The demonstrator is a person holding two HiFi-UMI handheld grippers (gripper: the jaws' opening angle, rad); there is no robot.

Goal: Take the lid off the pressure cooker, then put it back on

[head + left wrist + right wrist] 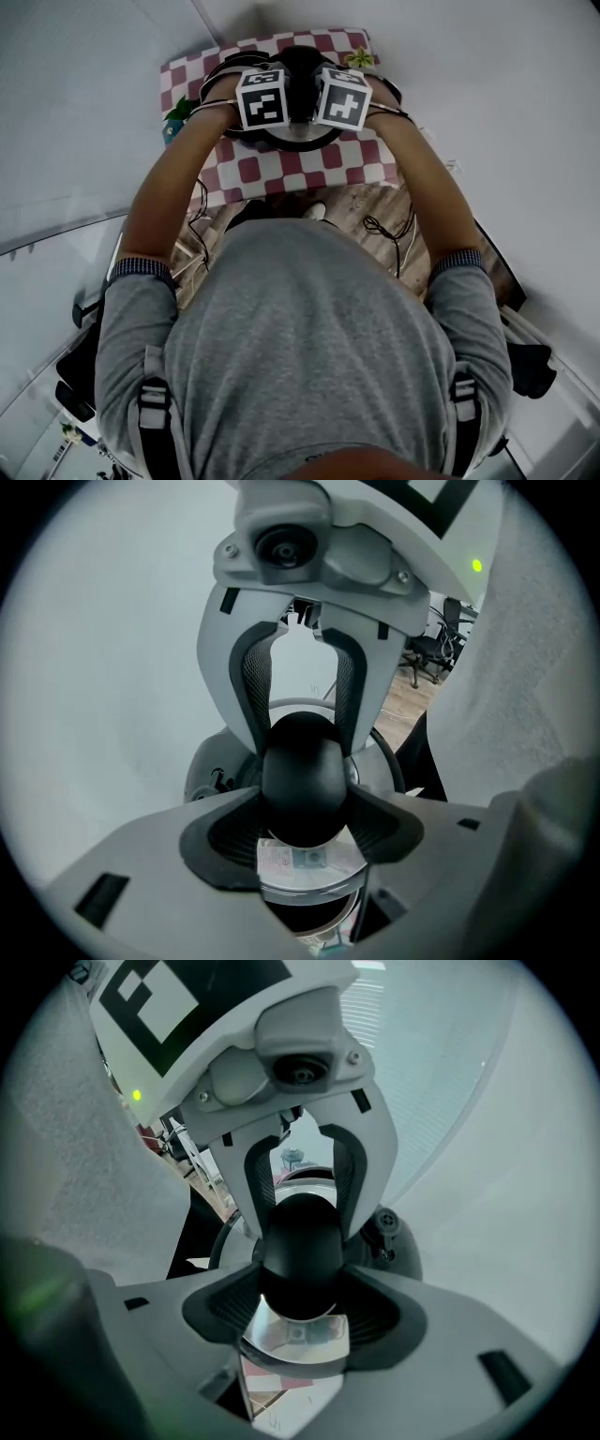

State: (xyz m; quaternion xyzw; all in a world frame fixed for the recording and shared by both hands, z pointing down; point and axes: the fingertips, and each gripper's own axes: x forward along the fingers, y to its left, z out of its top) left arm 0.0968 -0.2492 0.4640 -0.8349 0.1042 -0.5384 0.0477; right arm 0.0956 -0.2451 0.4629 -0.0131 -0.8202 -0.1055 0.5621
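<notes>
Bare arms reach down to the left gripper and right gripper, both sets of fingers clamped on the black knob of the lid above the checked desk; raising both together should keep it level.

Light: bright, even, diffuse; no hard shadows.
Glare: dull sheen on the glossy black round knob between the jaws of the left gripper; mirror reflections on the shiny steel lid beneath.
Edges: both gripper views bulge, corners black.
Focus: gripper bodies nearest the lens soft.
</notes>
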